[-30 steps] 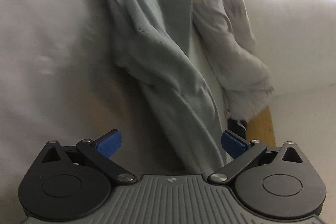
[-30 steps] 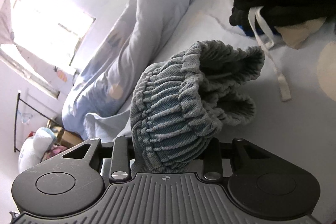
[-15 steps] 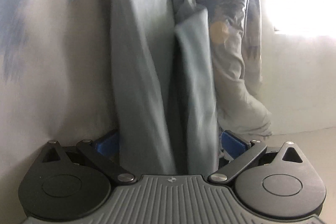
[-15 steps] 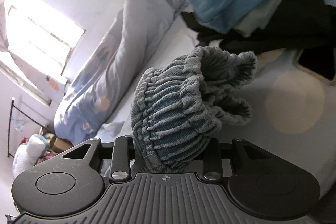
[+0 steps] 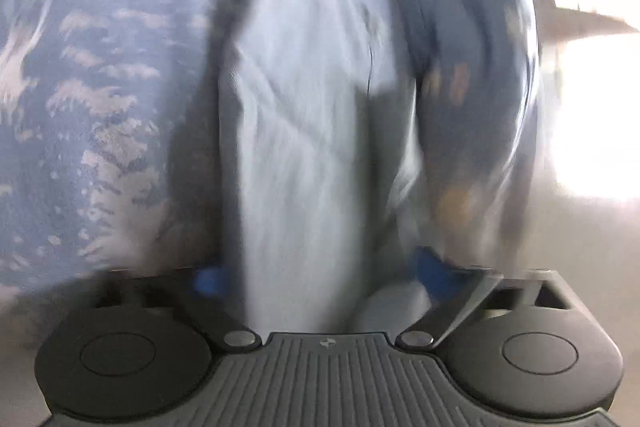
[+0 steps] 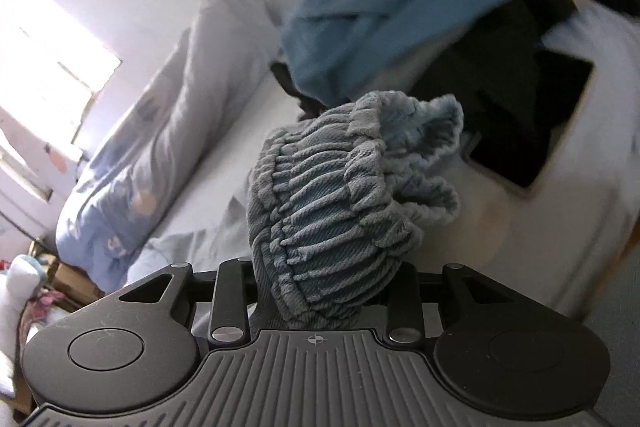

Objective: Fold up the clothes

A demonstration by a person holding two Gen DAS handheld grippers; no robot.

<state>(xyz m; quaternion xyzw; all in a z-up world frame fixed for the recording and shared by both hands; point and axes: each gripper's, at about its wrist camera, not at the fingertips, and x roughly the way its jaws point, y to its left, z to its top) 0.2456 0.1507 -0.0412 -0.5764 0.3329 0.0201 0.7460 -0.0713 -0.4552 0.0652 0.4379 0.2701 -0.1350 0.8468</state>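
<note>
The left gripper, jaws just closing, straddles a pale grey trouser leg at centre frame; whether it pinches, I cannot tell. The right gripper grasps the ribbed elastic waistband, lower centre.

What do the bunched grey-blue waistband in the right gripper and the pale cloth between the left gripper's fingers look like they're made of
Waistband: looks like soft woven twill, maybe a denim-like cotton, matte; fine diagonal ribs show, gathered into tight pleats as if by elastic. The right gripper is clamped on it.

Pale cloth: thin, matte fabric hanging in long soft folds; blur hides its weave. The left gripper has just been closing around it.
</note>
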